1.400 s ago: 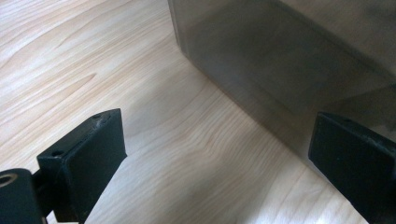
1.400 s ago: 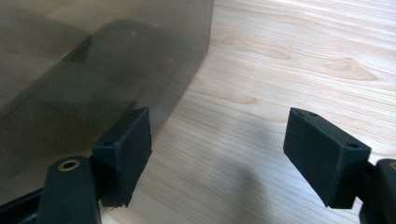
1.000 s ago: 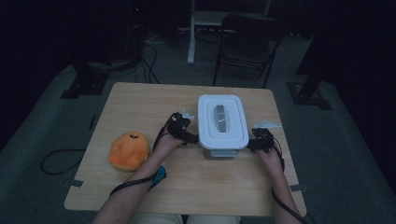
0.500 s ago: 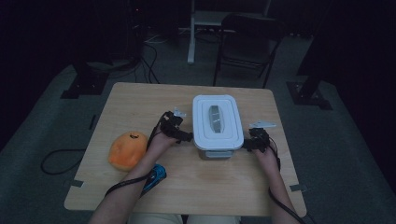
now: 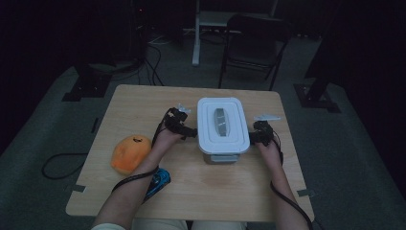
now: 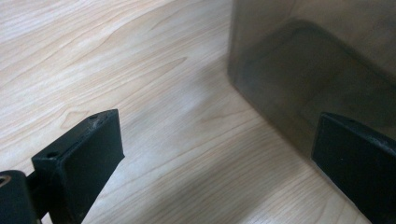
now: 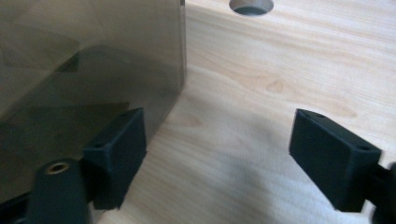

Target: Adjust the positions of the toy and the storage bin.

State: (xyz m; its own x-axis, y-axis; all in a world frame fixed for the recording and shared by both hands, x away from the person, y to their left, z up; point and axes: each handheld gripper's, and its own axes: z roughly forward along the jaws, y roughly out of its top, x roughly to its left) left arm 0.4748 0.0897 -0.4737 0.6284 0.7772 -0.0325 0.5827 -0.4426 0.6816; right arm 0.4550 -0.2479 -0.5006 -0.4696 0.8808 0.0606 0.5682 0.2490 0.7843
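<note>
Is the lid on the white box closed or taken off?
Closed. In the high view the white lid sits flat over the box, covering its whole top, with its edges lined up all around.

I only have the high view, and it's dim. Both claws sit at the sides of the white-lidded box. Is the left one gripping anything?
Observer: No. The left claw is open, with only bare table between its jaws.
Operator: And the right one?
Observer: The right claw is open too. Its jaws have just been opening, and nothing but tabletop lies between them.
Operator: What is the box like below the lid?
Observer: The box has a smoky, see-through wall, which stands close beside one jaw of each claw. I cannot make out any contents.
</note>
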